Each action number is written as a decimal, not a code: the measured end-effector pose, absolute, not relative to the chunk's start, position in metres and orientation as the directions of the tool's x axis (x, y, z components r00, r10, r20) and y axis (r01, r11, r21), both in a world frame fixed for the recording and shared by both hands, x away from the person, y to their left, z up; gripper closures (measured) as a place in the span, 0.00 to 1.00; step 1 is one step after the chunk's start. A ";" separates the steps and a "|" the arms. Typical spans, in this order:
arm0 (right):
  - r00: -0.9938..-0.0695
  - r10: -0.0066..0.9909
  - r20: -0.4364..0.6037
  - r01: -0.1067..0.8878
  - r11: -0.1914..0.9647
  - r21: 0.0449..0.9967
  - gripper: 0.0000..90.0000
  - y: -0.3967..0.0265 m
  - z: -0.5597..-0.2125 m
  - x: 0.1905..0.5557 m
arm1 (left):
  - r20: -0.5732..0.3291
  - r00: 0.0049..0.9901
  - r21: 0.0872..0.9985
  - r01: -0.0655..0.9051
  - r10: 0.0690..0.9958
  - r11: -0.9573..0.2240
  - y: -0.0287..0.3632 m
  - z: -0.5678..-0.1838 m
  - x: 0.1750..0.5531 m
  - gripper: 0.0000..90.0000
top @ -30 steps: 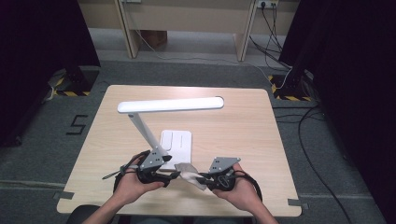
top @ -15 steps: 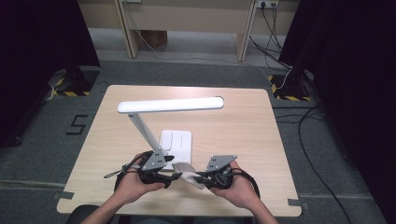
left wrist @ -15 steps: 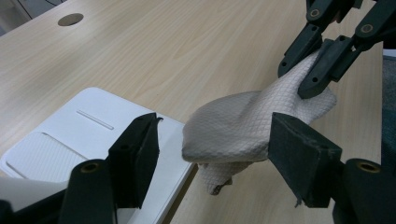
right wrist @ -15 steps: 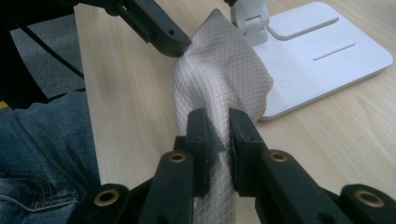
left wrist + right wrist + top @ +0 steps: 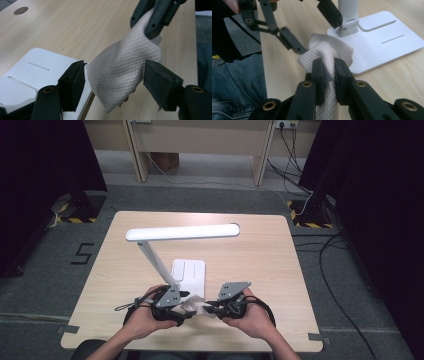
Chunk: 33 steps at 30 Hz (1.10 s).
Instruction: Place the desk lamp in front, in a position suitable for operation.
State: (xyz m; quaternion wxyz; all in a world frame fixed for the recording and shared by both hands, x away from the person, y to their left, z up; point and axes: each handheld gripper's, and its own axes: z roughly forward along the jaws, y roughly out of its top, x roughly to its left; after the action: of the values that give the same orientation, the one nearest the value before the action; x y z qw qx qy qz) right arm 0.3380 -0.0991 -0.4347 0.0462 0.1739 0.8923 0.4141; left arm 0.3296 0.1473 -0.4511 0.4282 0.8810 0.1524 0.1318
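Observation:
A white waffle-textured cloth (image 5: 196,306) hangs just above the table's near edge, between my two grippers. My right gripper (image 5: 327,66) is shut on a bunched part of the cloth (image 5: 329,50). In the left gripper view it shows at the top, clamped on the cloth's upper corner. My left gripper (image 5: 115,75) stands open, its jaws wide on either side of the hanging cloth (image 5: 125,67) without squeezing it. A white desk lamp (image 5: 182,232) stands right behind, its flat base (image 5: 192,270) close to both grippers.
The lamp's slanted arm (image 5: 157,262) rises above my left hand, and its long head spans the table's middle. The base's edge (image 5: 50,67) lies beside the left jaw. The person's jeans (image 5: 234,82) show below the table's near edge (image 5: 200,345).

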 end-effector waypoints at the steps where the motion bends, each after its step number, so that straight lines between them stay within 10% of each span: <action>1: -0.936 0.348 0.059 0.270 0.597 0.755 0.90 -0.099 -0.434 0.338 | 0.098 0.922 0.795 0.153 0.374 -0.587 0.148 -0.451 0.328 0.36; 15: -0.941 0.334 0.051 0.253 0.594 0.764 0.90 -0.098 -0.430 0.338 | 0.125 0.929 0.768 0.131 0.348 -0.627 0.148 -0.455 0.330 0.36; 27: -0.944 0.316 0.091 0.259 0.544 0.798 0.90 -0.093 -0.426 0.337 | 0.164 0.904 0.784 0.124 0.395 -0.608 0.154 -0.454 0.327 0.90; 33: -0.945 0.313 0.097 0.250 0.497 0.831 0.88 -0.084 -0.426 0.339 | 0.143 0.872 0.823 0.158 0.467 -0.546 0.168 -0.448 0.322 0.94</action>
State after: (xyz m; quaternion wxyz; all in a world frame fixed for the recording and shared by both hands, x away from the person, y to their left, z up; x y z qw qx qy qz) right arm 0.3390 -0.0836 -0.4260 0.0334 0.1629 0.8645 0.4743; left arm 0.3224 0.1680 -0.4481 0.4408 0.8613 0.1814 0.1757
